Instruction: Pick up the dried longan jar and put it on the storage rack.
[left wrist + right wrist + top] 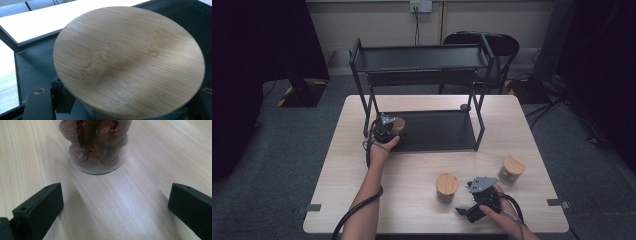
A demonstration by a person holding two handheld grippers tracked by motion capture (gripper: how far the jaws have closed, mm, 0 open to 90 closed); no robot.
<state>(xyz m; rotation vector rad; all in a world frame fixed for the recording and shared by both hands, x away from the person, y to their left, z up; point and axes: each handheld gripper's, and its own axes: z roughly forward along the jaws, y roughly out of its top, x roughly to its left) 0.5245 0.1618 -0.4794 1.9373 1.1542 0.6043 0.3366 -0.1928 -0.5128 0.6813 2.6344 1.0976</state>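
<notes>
high view has the left gripper [385, 131] clamped around a bamboo-lidded jar [398, 125] at the front left corner of the black rack's [439, 131] lower shelf, the lid [128, 62] close up in the left gripper view. the right gripper [472, 204] rests on the table [412, 170] well in front of the rack, jaws spread and empty, facing a jar of dark dried fruit [96, 142]; a third jar [512, 169] stands right of it.
</notes>
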